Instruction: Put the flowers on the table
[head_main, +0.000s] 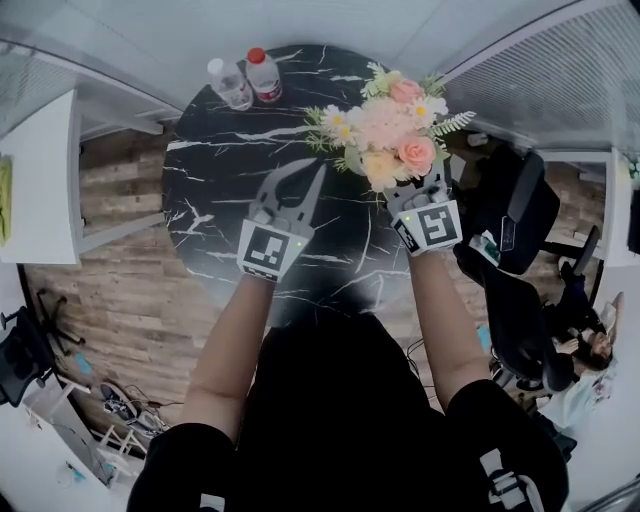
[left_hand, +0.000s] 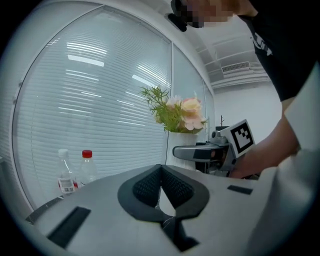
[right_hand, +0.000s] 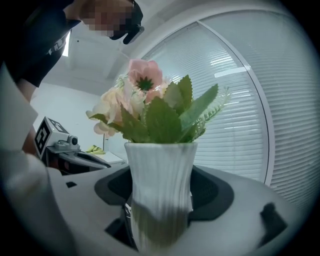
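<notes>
Pink, cream and white flowers (head_main: 395, 125) with green leaves stand upright in a white ribbed vase (right_hand: 160, 185). My right gripper (head_main: 415, 187) is shut on the vase, whose dark pads (right_hand: 215, 192) press on both sides of it. It holds the vase over the right part of the round black marble table (head_main: 230, 170). Whether the vase touches the tabletop is hidden. My left gripper (head_main: 312, 168) hovers over the table's middle, to the left of the flowers, shut with nothing in it. In the left gripper view its pads (left_hand: 172, 185) meet at the tips, and the flowers (left_hand: 177, 112) show beyond.
Two clear plastic bottles (head_main: 230, 83) (head_main: 264, 75), one white-capped and one red-capped, stand at the table's far edge. Black office chairs (head_main: 520, 230) crowd the right side. A white desk (head_main: 40, 180) is at the left. Window blinds (left_hand: 100, 100) lie behind the table.
</notes>
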